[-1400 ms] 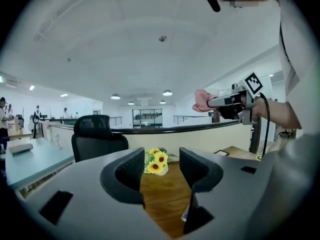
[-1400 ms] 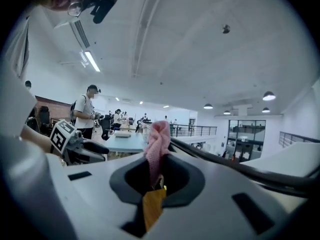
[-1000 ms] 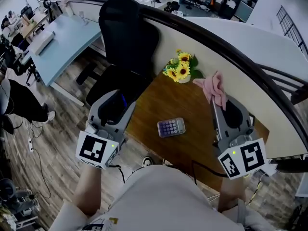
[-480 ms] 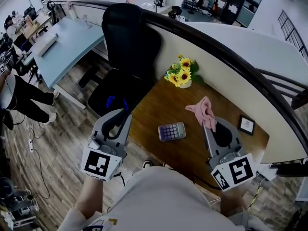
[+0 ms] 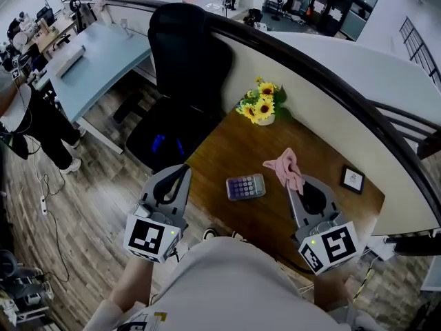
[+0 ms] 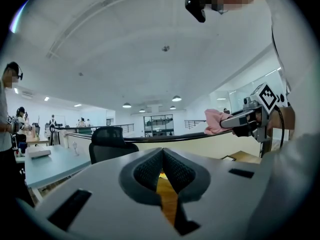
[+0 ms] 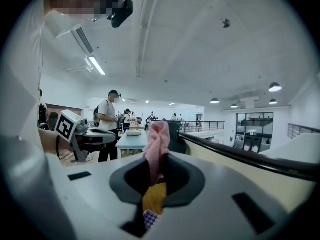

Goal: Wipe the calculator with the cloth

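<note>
Change since earlier frames: both grippers have come down toward the desk (image 5: 220,147). The right gripper (image 5: 290,187) has carried the cloth (image 5: 282,167) from near the flowers (image 5: 260,105) to a spot just right of the calculator (image 5: 245,186). The left gripper (image 5: 181,176) has just been closing its jaws, with nothing between them.
Left gripper state: jaws together, pads meeting, empty.
Right gripper state: jaws clamped on a fold of the pink cloth. The rest of the cloth stands out past the tips.
Calculator location: flat on the desk, keys up, near the front edge, between the two grippers. Nothing touches it.
Cloth location: hanging from the right gripper, just beside the calculator's right end. Whether it rests on the wood cannot be told.
Step in hand: approach. The cloth is in position, and wiping has probably not begun.
Next move: the right gripper likely has to shift the cloth left onto the keypad, press lightly, and sweep across. The calculator looks light and may slide, so the closed left gripper could serve as a stop against its left end.
Hand pose: both grippers point forward and slightly down. The left sits at the desk's left front edge and the right over its front right part.
</note>
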